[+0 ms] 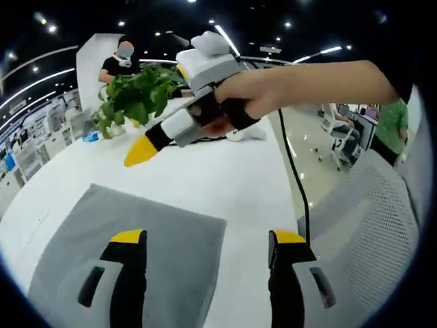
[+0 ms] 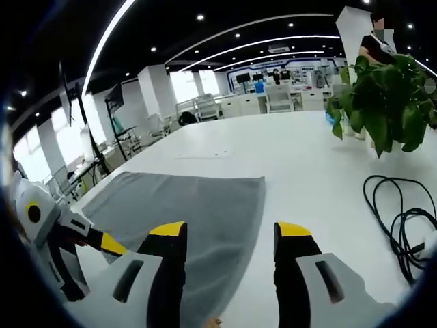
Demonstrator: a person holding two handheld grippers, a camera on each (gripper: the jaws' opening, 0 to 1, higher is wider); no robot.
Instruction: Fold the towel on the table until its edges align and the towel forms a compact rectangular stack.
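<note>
Nearest to us, the left gripper [image 1: 210,240] has its yellow-tipped jaws spread wide and empty above the grey towel [image 1: 130,253]. Our right gripper [image 2: 225,232] is likewise spread and holds nothing, poised over the towel's [image 2: 191,205] near edge. One towel lies flat and single-layered on the white table [image 1: 225,171], toward its near edge, so we judge the folding not begun. To do the step well, we should drop each gripper onto a separate corner of the same towel edge, pinch both firmly, then lift and carry them together so edge meets edge squarely. We count one towel, two grippers, one potted plant [image 2: 386,102] toward the table's far side and one black cable [image 2: 399,205] coiled on the table.
</note>
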